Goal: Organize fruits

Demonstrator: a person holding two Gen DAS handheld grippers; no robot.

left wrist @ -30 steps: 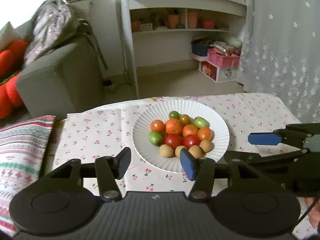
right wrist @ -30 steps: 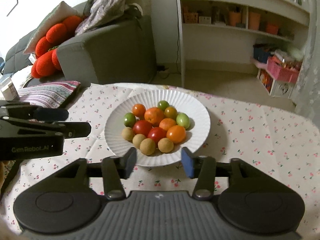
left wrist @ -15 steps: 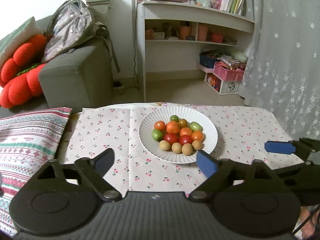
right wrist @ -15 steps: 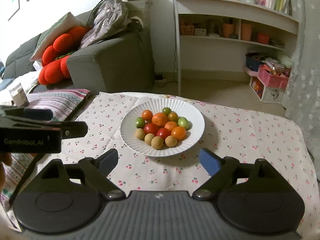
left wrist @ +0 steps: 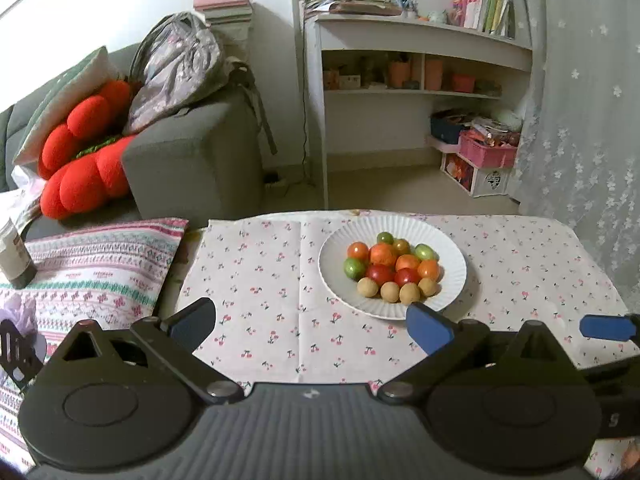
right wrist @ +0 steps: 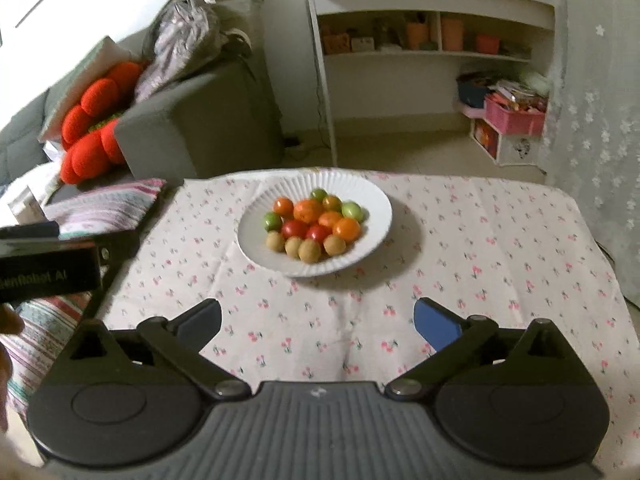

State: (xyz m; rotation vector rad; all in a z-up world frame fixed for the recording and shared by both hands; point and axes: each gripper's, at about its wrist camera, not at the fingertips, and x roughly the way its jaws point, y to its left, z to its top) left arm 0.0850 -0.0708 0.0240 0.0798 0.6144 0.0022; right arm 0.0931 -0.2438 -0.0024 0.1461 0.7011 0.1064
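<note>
A white ridged plate (left wrist: 340, 248) sits on the cherry-print tablecloth (left wrist: 272, 280). It holds several small round fruits: orange (left wrist: 383, 254), red (left wrist: 380, 274), green (left wrist: 354, 267) and tan (left wrist: 367, 287). The plate also shows in the right wrist view (right wrist: 260, 216) with the same fruits (right wrist: 308, 211). My left gripper (left wrist: 311, 326) is open and empty, held back from the plate's near edge. My right gripper (right wrist: 318, 318) is open and empty, also short of the plate. The right gripper's blue fingertip (left wrist: 606, 327) shows at the right of the left wrist view.
A striped cushion (left wrist: 92, 260) lies left of the table with a small dark jar (left wrist: 16, 258) on it. A grey sofa (left wrist: 192, 160) with red cushions (left wrist: 80, 168), a white shelf unit (left wrist: 420, 80) and a curtain (left wrist: 592, 120) stand behind.
Both grippers have pulled back and up from the plate, so it looks smaller and farther. Both have opened wider. The fruits have not moved.
</note>
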